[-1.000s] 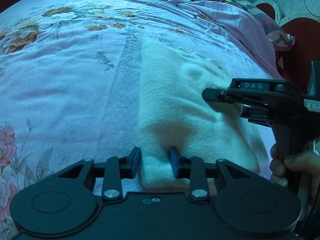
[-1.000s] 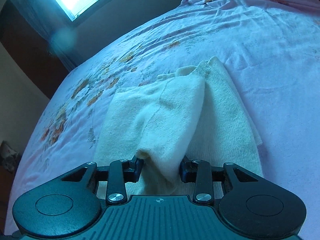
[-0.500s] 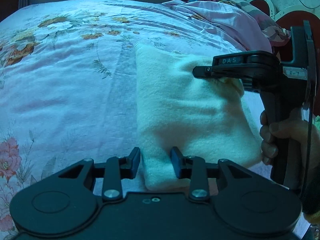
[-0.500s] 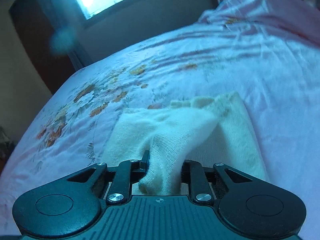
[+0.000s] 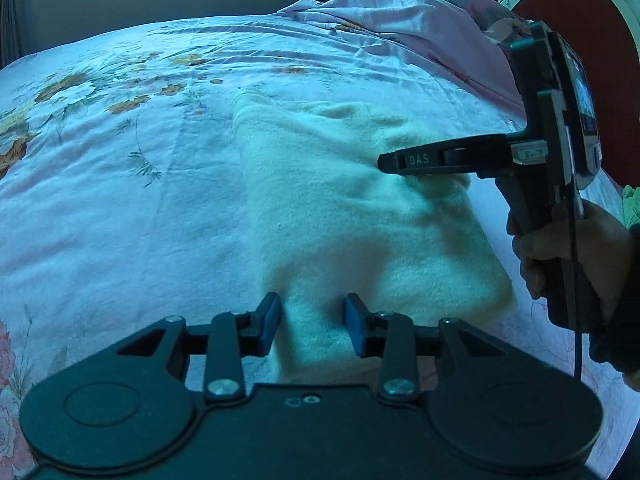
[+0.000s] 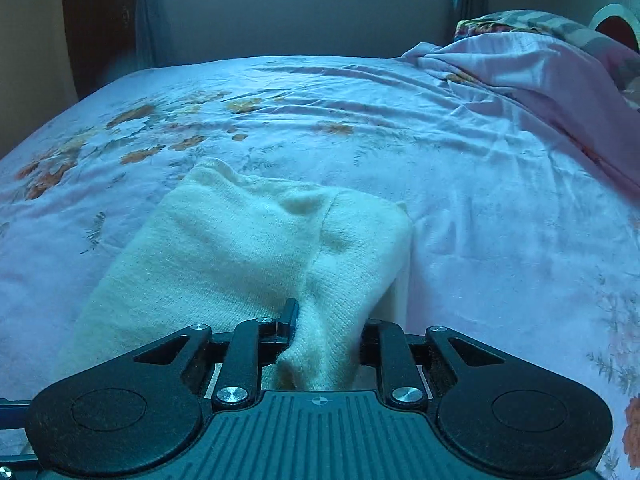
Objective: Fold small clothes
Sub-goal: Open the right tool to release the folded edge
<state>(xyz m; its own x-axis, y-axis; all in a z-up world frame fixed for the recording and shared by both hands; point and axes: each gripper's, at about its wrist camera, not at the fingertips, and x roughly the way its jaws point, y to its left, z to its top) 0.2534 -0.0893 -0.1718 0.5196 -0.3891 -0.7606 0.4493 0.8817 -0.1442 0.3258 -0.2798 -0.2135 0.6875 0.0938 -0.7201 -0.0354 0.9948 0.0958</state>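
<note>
A bed fills both views, spread with a pale lilac floral sheet (image 5: 120,200), a rumpled pink quilt (image 5: 420,32) heaped at the far end and a window in the wall beyond.

In the left wrist view, the cream knitted garment (image 5: 340,208) lies flat on the sheet directly ahead of the fingers, its near edge running in between them. The left gripper (image 5: 312,324) has its blue pads either side of that edge with a sliver of gap showing; the jaws are opening, so the cloth sits between them rather than being squeezed. Ahead and to the right of the fingers, the right gripper (image 5: 394,162) reaches in sideways over the garment's far right part, carried by the person's hand (image 5: 560,256).

In the right wrist view, the garment (image 6: 240,248) stretches away from the fingers towards the window, with a raised fold running from the jaws up to its far right corner. The right gripper (image 6: 326,328) is pinching that bunched fold, the knit filling the space between its fingers.

The cloth looks light, soft and limp: a fuzzy, thick knit, already doubled into a rough rectangle. It should drape and sag wherever it is lifted and is unlikely to slip from the pads. Edges and corners look like the best places to grasp, since a mid-panel pinch only raises a tent.
</note>
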